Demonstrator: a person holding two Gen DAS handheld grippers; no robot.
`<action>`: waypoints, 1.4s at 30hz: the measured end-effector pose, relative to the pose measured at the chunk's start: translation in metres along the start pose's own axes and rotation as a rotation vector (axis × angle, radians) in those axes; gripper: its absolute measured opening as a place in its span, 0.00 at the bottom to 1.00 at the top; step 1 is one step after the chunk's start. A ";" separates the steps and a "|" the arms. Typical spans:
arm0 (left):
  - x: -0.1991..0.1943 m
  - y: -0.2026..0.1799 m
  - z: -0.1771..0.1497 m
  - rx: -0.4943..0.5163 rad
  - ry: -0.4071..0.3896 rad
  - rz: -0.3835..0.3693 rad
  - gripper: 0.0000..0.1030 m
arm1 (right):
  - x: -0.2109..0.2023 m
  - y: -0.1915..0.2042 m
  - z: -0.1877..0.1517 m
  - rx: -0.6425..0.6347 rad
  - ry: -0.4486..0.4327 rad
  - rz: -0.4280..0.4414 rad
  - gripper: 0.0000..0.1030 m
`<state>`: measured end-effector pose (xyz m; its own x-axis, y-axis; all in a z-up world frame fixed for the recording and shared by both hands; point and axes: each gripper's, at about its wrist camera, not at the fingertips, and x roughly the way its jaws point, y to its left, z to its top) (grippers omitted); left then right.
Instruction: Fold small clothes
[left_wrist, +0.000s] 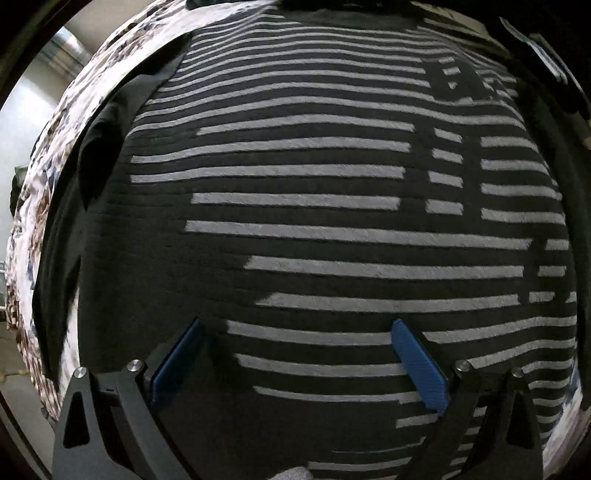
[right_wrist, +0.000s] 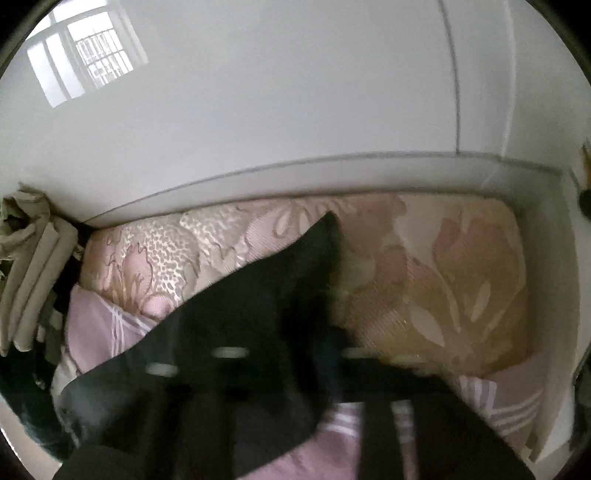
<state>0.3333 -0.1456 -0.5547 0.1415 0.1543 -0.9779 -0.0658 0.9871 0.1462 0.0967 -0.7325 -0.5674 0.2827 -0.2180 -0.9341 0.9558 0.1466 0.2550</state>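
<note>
Around you lie a floral patterned bedcover (left_wrist: 40, 206) and a pink flowered pillow (right_wrist: 424, 266). Your left gripper (left_wrist: 299, 325), fingers spread, hangs over the black grey-striped knitted garment (left_wrist: 314, 206). Your right gripper (right_wrist: 317, 354) is blurred, apparently pinching black cloth (right_wrist: 251, 302).

Striped garment (left_wrist: 306, 206): dark charcoal knit with pale grey horizontal stripes, spread flat and filling almost the whole of the left wrist view. Toward the right the stripes are interrupted by dark vertical breaks. Along the left edge a plain dark portion (left_wrist: 92, 177) lies bunched and folded over, its border resting on a patterned white, brown and blue cover. In the right wrist view, a plain black piece of cloth (right_wrist: 258, 314) is raised in the near foreground, one corner pointing up and away; motion blur obscures its lower part.
</note>
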 end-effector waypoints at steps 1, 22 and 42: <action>-0.003 0.006 -0.001 -0.007 -0.004 -0.001 1.00 | -0.004 0.011 0.000 -0.033 -0.024 -0.005 0.13; -0.065 0.271 -0.123 -0.504 0.002 0.102 1.00 | -0.215 0.285 -0.529 -1.755 0.057 0.602 0.12; 0.000 0.395 -0.162 -0.874 0.106 -0.041 1.00 | -0.140 0.136 -0.631 -1.964 0.674 0.313 0.49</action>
<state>0.1476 0.2372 -0.5217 0.0708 0.0715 -0.9949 -0.8011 0.5984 -0.0140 0.1358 -0.0730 -0.5599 -0.1187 0.2453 -0.9621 -0.5580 0.7850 0.2690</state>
